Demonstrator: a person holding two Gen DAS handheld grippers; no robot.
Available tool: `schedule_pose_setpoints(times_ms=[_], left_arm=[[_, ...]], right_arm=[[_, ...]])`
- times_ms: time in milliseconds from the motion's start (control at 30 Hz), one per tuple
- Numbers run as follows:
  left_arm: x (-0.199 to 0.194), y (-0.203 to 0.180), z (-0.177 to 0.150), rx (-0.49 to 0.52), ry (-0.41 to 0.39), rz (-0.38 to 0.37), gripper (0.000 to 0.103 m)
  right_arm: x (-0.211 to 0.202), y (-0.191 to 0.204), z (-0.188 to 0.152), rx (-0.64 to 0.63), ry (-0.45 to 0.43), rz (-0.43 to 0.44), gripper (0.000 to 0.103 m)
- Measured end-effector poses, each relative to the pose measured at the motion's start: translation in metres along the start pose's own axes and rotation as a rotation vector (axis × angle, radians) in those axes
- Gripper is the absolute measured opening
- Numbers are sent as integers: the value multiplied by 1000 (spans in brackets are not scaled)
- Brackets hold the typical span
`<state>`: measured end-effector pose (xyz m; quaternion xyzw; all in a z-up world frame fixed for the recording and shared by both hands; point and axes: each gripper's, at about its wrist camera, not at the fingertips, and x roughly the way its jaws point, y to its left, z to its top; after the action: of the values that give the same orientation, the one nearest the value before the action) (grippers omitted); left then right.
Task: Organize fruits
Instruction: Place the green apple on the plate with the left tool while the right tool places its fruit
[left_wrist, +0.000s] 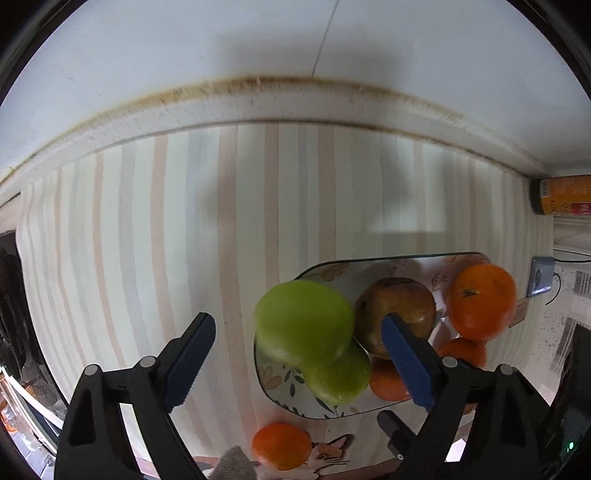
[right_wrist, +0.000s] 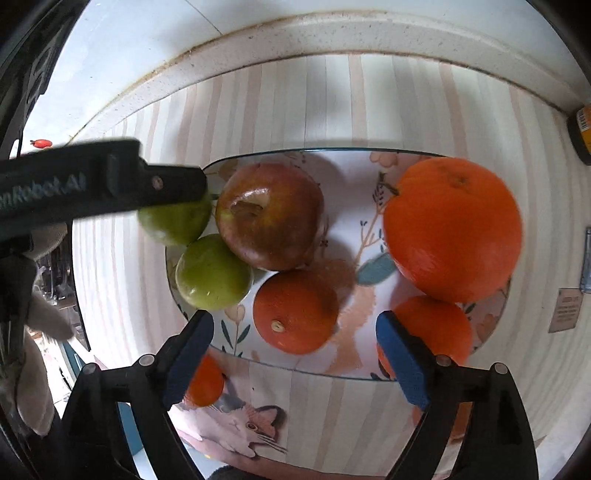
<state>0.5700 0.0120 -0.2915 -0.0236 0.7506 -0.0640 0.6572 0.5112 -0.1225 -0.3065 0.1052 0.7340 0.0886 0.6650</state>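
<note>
Left gripper (left_wrist: 299, 363), black frame with blue pads, jaws spread and grasping nothing, poised above the upper green apple (left_wrist: 304, 323), which rests on a second green apple (left_wrist: 340, 376) at the near-left edge of the floral-printed rounded plate (left_wrist: 273, 387). Right gripper (right_wrist: 295, 360), likewise released, hovers over a small orange mandarin (right_wrist: 295, 312) on the same plate. A red-brown apple (right_wrist: 271, 216) and a large orange (right_wrist: 452, 229) lie beyond. One mandarin (left_wrist: 281, 446) sits off the plate on the striped cloth (left_wrist: 166, 240). Judged step: gathering fruit onto the plate; the next move calls for lowering and closing on a single fruit.
</note>
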Motion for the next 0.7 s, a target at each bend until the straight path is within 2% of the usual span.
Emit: schedule_pose_setpoints(times_ms=[100,333,567,700], left_arm=[[-16,3,-10,-5,-35,-7,92],[-52,11,-53,-24,-155,56,92],[-71,12,-97,-46,-267,100,92],[-76,8,-121,-54,-303,93,92]], right_arm=[[-12,-5,-3,16,-16,5,92],[-47,-23,-25,23,-101,-66,92],[-72,-27,-53,-10,-185,-148,92],[-85,-26,-71,-17,-227,-166,92]])
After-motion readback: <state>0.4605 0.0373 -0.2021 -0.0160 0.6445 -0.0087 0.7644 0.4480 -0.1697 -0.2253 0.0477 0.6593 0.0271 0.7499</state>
